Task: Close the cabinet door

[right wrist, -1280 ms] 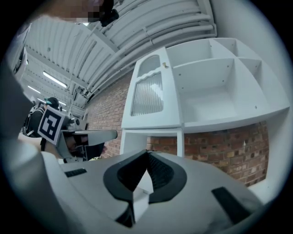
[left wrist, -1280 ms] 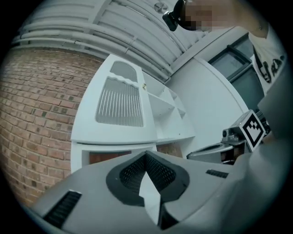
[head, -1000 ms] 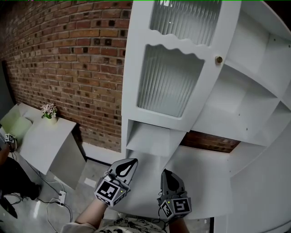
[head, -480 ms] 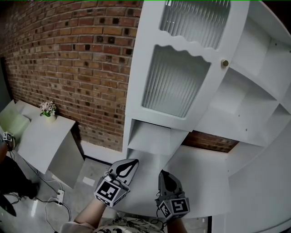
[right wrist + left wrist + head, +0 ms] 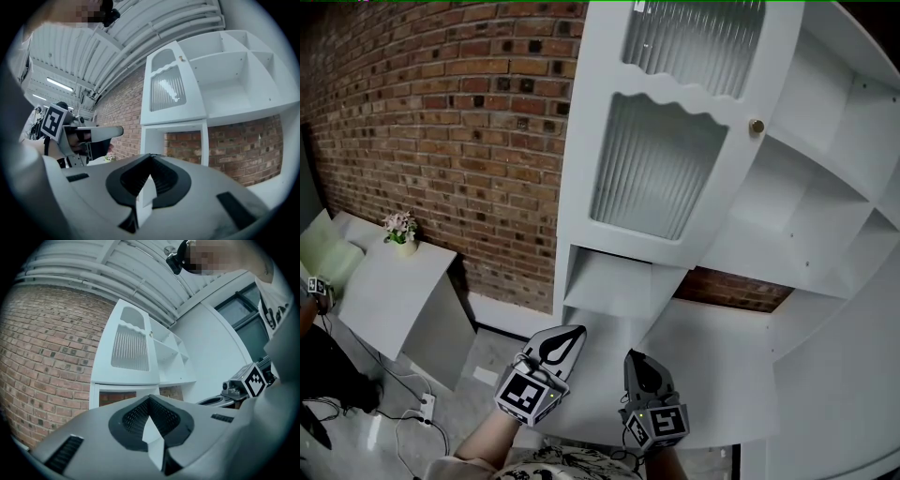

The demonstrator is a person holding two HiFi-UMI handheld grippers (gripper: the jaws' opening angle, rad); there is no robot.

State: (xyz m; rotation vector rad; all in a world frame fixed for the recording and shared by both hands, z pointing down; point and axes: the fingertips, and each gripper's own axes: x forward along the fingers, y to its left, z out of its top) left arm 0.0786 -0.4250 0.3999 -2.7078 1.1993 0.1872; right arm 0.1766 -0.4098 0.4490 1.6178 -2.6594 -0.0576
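Cabinet door (image 5: 661, 159): seemingly flush over left bay, unconfirmed | left tool (image 5: 565, 339), right tool (image 5: 641, 364): jaws together, empty, parked low, near, clear of door.

Cabinet door (image 5: 661, 169): its white painted frame is looking smooth and satin, and its panes are showing ribbed, translucent glass.
Knob (image 5: 757, 126): it is gleaming like brass-toned metal.
Cabinet shelves (image 5: 806, 211): they are looking smooth, matt white.
Brick wall (image 5: 459, 122): it is showing rough, matt red-brown brick with recessed mortar.
Left tool (image 5: 577, 332) and right tool (image 5: 633, 358): they are wearing matt grey plastic shells, and the black pads (image 5: 133, 417) are looking finely ribbed.
Floor (image 5: 384, 436): it is shining glossy grey.
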